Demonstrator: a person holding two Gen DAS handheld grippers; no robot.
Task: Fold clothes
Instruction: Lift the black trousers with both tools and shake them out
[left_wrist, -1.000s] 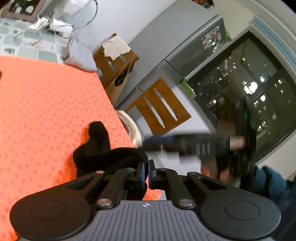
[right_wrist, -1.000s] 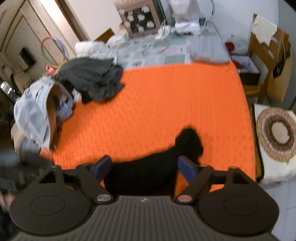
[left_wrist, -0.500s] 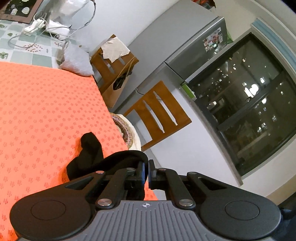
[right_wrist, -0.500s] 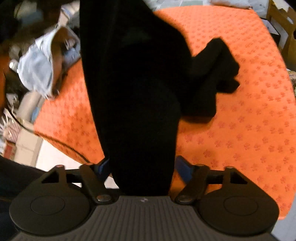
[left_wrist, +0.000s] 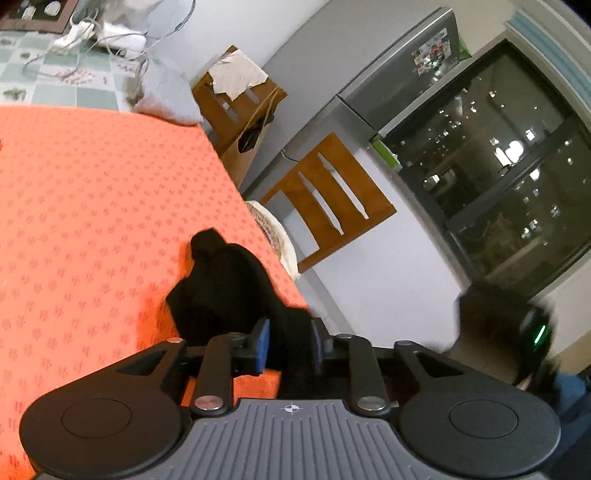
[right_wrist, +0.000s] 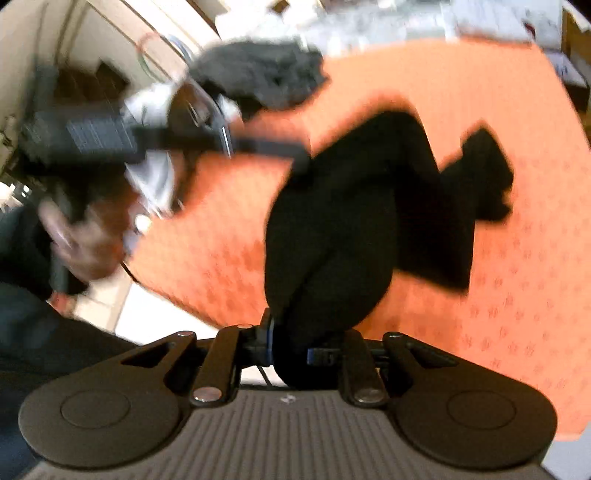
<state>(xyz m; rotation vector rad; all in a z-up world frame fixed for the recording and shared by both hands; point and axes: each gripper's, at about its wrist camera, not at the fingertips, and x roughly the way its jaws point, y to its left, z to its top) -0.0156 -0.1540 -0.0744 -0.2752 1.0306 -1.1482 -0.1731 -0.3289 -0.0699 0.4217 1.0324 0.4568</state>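
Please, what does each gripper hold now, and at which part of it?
Both hold the same black garment. The right gripper is shut on a bunched fold. The left gripper has cloth between its fingers; which part cannot be told.

I'm in a home's dining-kitchen: my table wears an orange cloth (left_wrist: 92, 192), wooden chairs (left_wrist: 325, 206) stand beside it, a grey fridge (left_wrist: 399, 85) carries magnets, and a dark window (left_wrist: 509, 184) shows city lights at night.
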